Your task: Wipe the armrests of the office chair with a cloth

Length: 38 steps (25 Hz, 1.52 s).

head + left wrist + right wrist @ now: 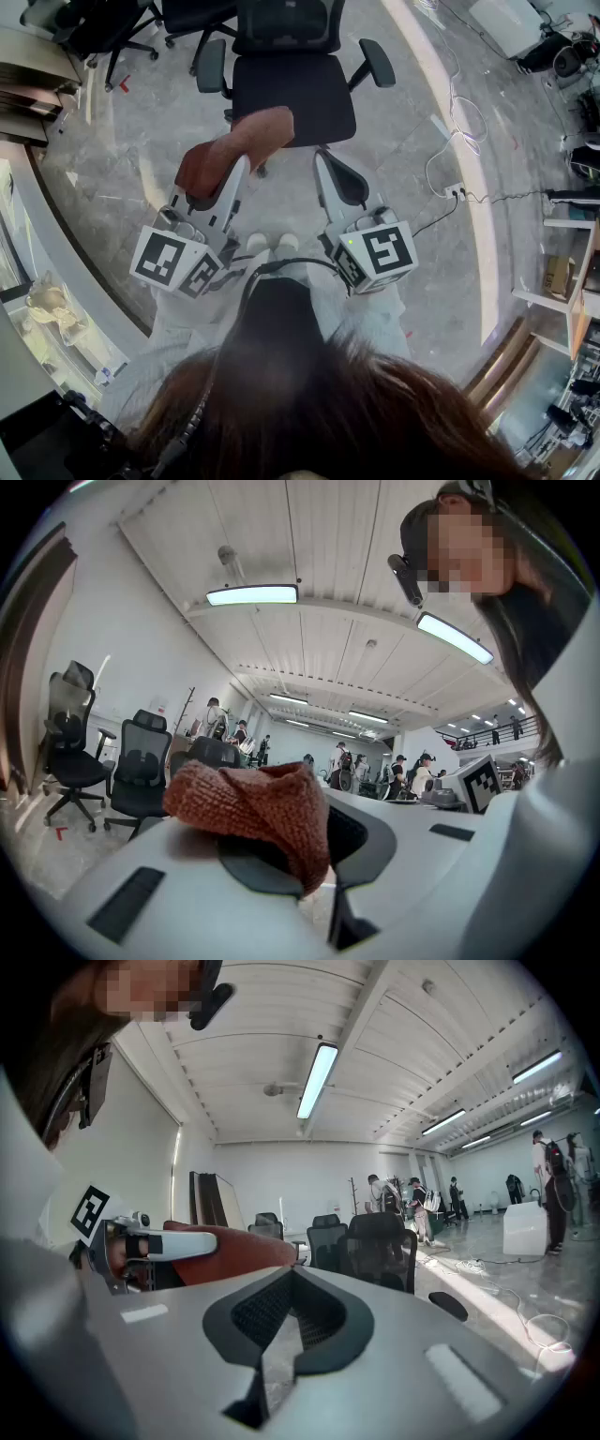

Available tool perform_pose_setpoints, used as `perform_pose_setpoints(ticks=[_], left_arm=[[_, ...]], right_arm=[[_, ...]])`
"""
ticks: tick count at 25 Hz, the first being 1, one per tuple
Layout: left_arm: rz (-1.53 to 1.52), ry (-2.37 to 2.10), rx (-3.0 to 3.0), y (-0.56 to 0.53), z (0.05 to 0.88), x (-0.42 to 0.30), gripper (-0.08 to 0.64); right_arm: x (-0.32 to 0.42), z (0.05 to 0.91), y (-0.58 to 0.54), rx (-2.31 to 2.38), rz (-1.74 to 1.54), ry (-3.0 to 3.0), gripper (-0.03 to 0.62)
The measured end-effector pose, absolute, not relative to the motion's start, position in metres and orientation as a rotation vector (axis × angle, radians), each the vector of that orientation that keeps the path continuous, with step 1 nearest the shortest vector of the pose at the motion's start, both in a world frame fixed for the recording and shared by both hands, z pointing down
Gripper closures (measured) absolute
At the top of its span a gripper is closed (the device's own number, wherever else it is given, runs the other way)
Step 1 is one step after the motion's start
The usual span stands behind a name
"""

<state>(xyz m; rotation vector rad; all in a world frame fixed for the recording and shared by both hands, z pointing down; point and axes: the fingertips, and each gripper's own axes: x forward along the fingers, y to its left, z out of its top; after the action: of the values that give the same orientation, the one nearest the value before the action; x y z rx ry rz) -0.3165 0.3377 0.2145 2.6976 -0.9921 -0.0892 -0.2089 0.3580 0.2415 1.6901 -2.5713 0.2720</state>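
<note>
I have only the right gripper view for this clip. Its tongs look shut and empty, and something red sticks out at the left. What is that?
Observer: A red knitted cloth. The left gripper view shows it clamped in the left tongs.
Reviewer: Is it on an armrest yet?
Observer: No. In the head view both armrests are bare, and the cloth shows near the front edge of the seat.
Reviewer: Where do the right tongs sit relative to the chair?
Observer: In the head view the right tongs show just short of the seat, beside the cloth.
</note>
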Motion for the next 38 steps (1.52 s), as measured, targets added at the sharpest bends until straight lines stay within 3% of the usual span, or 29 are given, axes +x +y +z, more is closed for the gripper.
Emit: perform_pose_setpoints(ticks=[15,26,38], left_arm=[[-0.088,-1.040,2.670,0.341,0.216,-0.306,0.529],[-0.068,-1.221,2.540,0.307,0.241,-0.341,0.528],[-0.006,-1.250,2.475,0.125,0.278,-0.397,0.528]], right_arm=[[-0.188,0.243,0.361,1.708,0.308,-2.610,0.591],[-0.201,0.274,0.329,1.563,0.400,-2.650,0.591],[-0.256,0.315,0.160,1.450,0.503,-2.625,0.591]])
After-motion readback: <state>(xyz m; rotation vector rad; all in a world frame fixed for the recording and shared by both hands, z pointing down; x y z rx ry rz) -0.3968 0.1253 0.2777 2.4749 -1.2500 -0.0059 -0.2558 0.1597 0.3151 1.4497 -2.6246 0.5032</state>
